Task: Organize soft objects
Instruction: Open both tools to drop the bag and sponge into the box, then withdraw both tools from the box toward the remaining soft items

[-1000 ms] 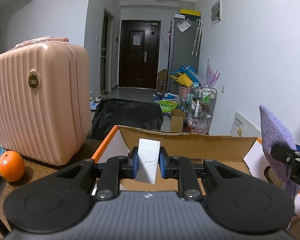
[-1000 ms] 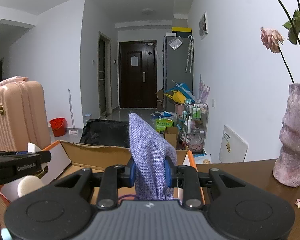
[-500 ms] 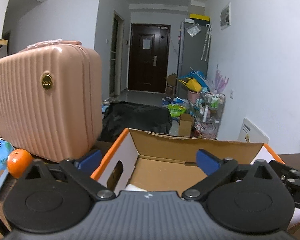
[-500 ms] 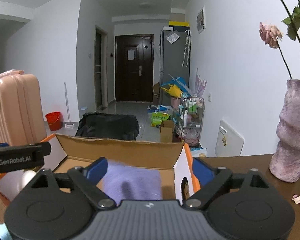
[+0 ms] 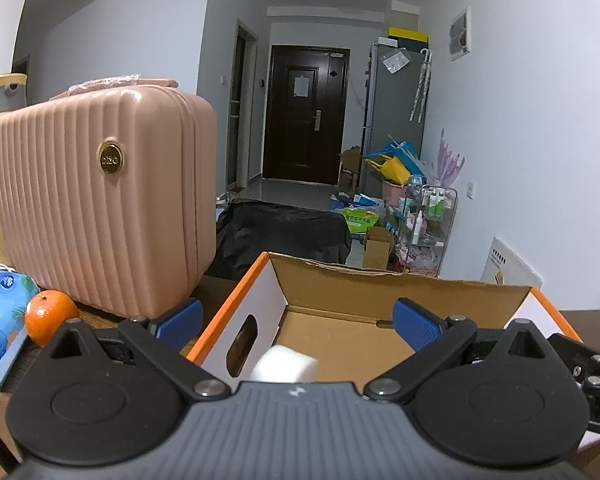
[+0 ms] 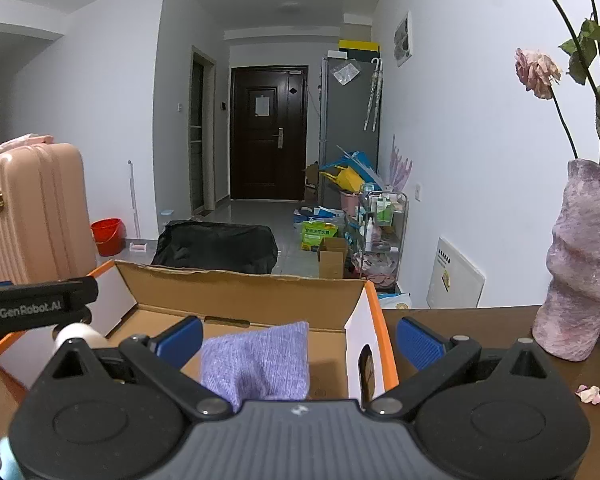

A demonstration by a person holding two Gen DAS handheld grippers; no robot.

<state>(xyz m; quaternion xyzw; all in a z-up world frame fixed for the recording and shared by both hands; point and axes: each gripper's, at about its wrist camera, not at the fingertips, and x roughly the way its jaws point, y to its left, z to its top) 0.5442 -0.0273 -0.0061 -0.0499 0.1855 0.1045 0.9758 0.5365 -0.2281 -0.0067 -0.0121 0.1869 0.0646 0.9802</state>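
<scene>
Your left gripper [image 5: 296,320] hangs over the box [image 5: 340,280], jaws spread wide, blue pads [image 5: 414,322] well apart and nothing pressed between them; the white block [image 5: 286,366] sits loose below, inside the box near its left wall, tilted, clear of both pads. Over on your right gripper [image 6: 298,338] the jaws are opening, one blue pad [image 6: 180,338] over the box floor, the other [image 6: 418,340] out past the box's right wall above the table [image 6: 480,320], and the purple cloth [image 6: 260,360] lies slumped in the box [image 6: 240,288] between them, touching neither pad that I can see. From that right view your left tool [image 6: 32,308] pokes in from the side over the box's left end, with something white and rounded [image 6: 76,334] just beneath it, too hidden to name. Beside the box on the left stands the pink case [image 5: 100,208], upright, with an orange [image 5: 50,314] at its foot and a blue tissue pack [image 5: 0,320] just beside that. On the right, a mauve vase [image 6: 580,264] stands on the table well clear of the box, a drooping rose [image 6: 536,72] above it and a fallen petal [image 6: 588,394] on the wood nearby
</scene>
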